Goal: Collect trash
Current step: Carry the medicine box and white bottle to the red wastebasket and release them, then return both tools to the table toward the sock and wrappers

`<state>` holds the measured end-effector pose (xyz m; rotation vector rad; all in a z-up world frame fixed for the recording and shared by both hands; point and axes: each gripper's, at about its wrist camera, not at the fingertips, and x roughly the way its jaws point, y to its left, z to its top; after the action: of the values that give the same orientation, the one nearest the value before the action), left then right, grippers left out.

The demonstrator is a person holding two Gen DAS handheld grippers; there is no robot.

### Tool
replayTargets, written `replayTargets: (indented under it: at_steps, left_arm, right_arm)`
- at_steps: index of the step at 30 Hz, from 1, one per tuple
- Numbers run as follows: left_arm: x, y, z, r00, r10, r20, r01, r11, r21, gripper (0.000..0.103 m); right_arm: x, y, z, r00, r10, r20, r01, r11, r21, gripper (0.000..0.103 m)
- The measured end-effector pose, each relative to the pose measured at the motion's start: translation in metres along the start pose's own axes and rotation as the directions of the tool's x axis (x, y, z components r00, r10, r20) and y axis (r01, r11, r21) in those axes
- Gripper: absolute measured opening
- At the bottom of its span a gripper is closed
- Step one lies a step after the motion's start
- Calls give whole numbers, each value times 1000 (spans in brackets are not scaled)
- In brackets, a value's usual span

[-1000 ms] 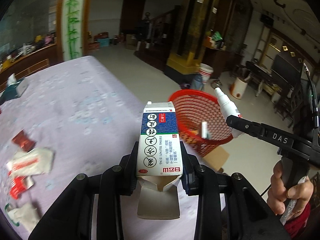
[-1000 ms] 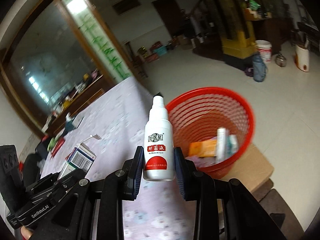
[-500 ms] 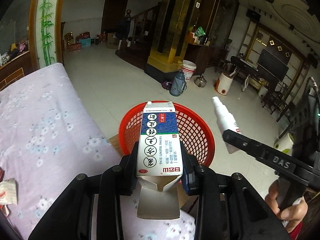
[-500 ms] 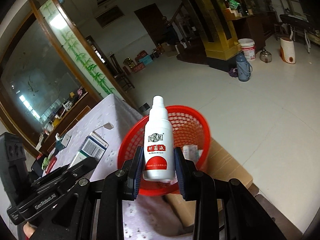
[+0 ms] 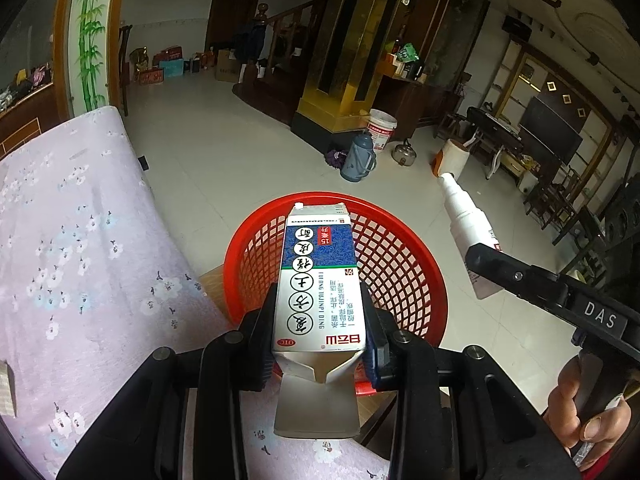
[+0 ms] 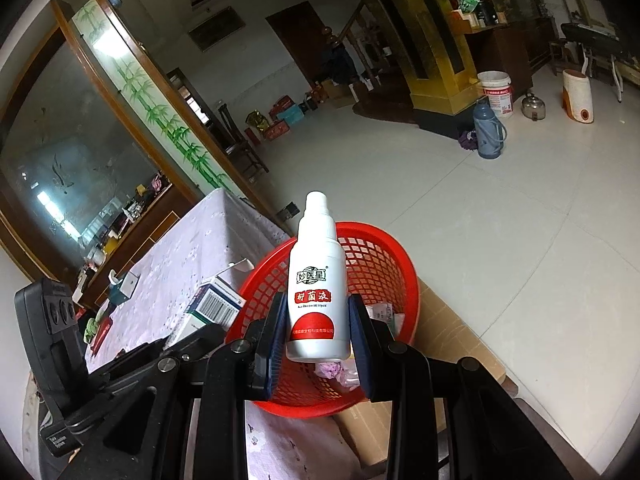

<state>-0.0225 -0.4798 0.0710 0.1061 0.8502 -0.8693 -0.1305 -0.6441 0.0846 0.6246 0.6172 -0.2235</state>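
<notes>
The left gripper (image 5: pixel 319 344) is clamped on a blue-and-white medicine box (image 5: pixel 319 280), held lengthwise along its fingers with the open flap end toward the camera; in the left wrist view the box hangs over the red mesh basket (image 5: pixel 428 276), which sits at 12 o'clock just past the edge of the surface (image 5: pixel 80 260) with its flowered purple cloth. The right gripper (image 6: pixel 317 344) is closed on a white spray bottle (image 6: pixel 317 292) with a red label, nozzle pointing away; from the left wrist camera that bottle shows at 2 o'clock, off the basket's right rim, while in the right wrist view the basket (image 6: pixel 400 280) lies directly behind and below it. Some wrappers and a crumpled pinkish scrap already lie in the basket, so part of the collecting looks done. Both held items are not yet released; the box seems placed for a drop, the bottle less certainly so. In the right wrist view small items lie on the surface's far end at 9 o'clock, too small to identify, so more may remain.
</notes>
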Motion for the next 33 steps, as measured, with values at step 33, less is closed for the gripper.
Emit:
replayTargets:
  at_steps: [33]
  left_arm:
    - [-84,21,-47,996,36,85,-37,999,4,68]
  right_arm:
    - [15,47,-37,997,50,-67,-54,996,-65,49]
